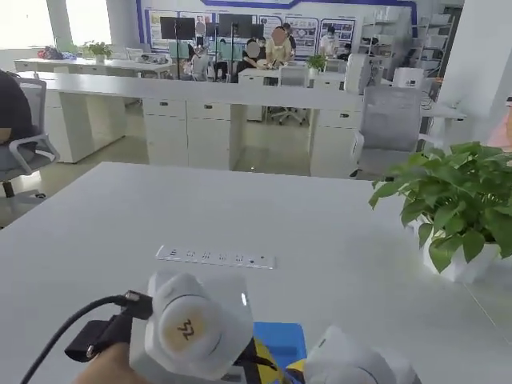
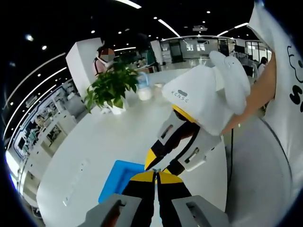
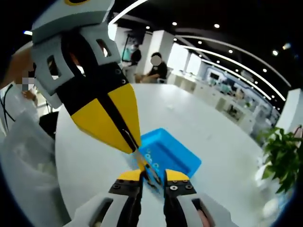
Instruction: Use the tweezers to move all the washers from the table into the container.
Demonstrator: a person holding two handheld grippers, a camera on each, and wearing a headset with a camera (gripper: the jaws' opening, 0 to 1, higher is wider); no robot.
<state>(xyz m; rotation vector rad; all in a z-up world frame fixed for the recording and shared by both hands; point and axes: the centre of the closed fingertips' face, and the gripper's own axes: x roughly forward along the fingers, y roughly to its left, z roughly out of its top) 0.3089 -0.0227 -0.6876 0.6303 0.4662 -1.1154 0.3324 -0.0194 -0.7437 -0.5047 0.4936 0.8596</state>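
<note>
Right gripper view: the jaws of the right gripper [image 3: 152, 177] are held a narrow gap apart; whether they pinch the thin metal tweezers [image 3: 144, 165] between them cannot be told. The tweezers are clamped in the pressed-together jaws of the left gripper [image 3: 134, 143]. Just beyond, pale specks, probably small metal washers [image 3: 149, 156], lie in a shallow blue plastic tray [image 3: 184, 160] on the white desk [image 3: 213, 127]. They are judged light, hard and slippery; each is best nipped across its rim.
</note>
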